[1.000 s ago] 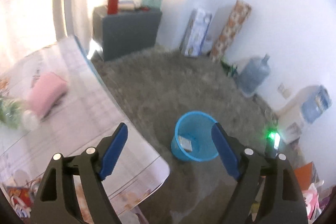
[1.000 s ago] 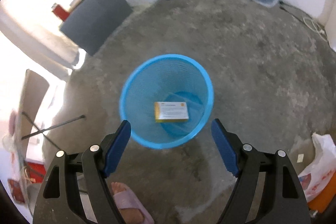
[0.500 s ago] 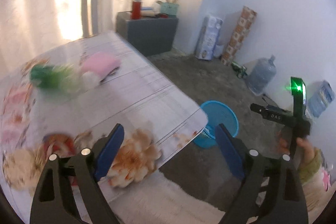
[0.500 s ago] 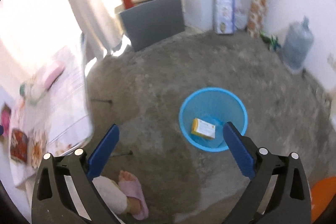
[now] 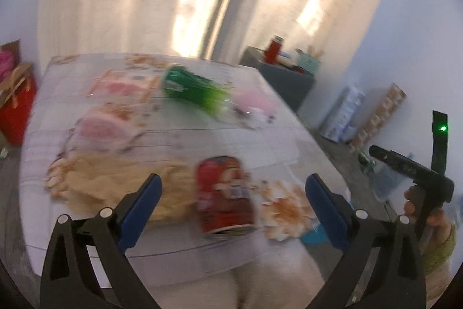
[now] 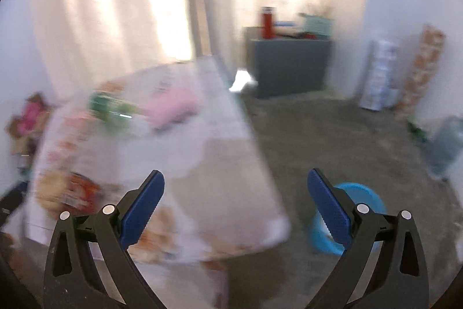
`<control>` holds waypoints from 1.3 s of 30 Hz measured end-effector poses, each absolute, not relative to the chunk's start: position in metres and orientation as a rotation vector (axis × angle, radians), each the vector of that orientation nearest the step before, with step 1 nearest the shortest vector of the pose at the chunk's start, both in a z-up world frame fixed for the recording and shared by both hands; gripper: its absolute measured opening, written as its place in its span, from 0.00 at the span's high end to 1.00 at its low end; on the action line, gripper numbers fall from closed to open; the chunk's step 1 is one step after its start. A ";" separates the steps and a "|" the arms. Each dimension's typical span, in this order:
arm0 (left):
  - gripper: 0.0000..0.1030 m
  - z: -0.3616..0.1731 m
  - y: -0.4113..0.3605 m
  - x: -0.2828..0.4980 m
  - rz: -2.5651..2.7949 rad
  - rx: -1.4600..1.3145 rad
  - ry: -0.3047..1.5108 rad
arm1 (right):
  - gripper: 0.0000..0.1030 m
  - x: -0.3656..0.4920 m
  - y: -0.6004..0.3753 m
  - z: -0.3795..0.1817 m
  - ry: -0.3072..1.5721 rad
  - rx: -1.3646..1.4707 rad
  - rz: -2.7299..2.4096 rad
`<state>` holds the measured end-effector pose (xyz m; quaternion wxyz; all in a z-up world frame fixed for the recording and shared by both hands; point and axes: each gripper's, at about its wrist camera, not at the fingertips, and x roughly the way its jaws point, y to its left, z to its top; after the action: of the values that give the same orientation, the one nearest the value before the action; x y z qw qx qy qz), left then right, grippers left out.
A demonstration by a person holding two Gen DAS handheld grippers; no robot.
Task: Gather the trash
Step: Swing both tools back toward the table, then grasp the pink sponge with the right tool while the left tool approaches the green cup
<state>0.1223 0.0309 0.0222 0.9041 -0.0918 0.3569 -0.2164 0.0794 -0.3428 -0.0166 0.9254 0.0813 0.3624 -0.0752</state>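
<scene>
A red can (image 5: 224,196) lies on the table's patterned cloth (image 5: 173,141), just beyond and between the tips of my left gripper (image 5: 233,178). Its jaws are opening, and nothing touches them. A green bottle (image 5: 194,89) lies on its side farther back, beside a pink packet (image 5: 254,103). My right gripper (image 6: 235,174) hangs open and empty above the table's near corner (image 6: 260,222). The blue bin (image 6: 364,193) stands on the floor behind its right finger. The right wrist view also shows the blurred green bottle (image 6: 113,106) and red can (image 6: 84,190).
A dark cabinet (image 6: 289,68) with a red flask stands under the curtains. Boxes (image 6: 379,77) and a water jug (image 6: 445,144) line the right wall. A red bag (image 5: 14,106) sits left of the table. A hand (image 5: 434,219) holds the other gripper's body at the right.
Both views have swung from the bin and floor to the table. My left gripper came over the cloth to the red can. My right gripper rose away from the bin. Both jaws spread wider.
</scene>
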 end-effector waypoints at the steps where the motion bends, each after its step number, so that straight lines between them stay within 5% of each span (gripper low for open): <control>1: 0.06 0.020 0.041 0.124 -0.434 -0.207 0.737 | 0.08 0.084 -0.341 -0.016 0.744 0.189 -0.118; 7: 0.06 0.006 0.079 0.124 -0.396 -0.279 0.748 | 0.08 0.135 -0.338 -0.020 0.796 0.381 0.032; 23: 0.06 -0.006 0.140 0.139 -0.343 -0.486 0.701 | 0.08 0.352 -0.330 -0.093 1.293 0.752 -0.028; 39: 0.06 -0.022 0.169 0.140 -0.293 -0.491 0.732 | 0.07 0.435 -0.271 -0.129 1.435 0.534 -0.203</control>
<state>0.1401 0.1689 -0.0217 0.8940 -0.2368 0.3531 -0.1413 0.4349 -0.2708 -0.1285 0.7163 0.2414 0.6483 -0.0916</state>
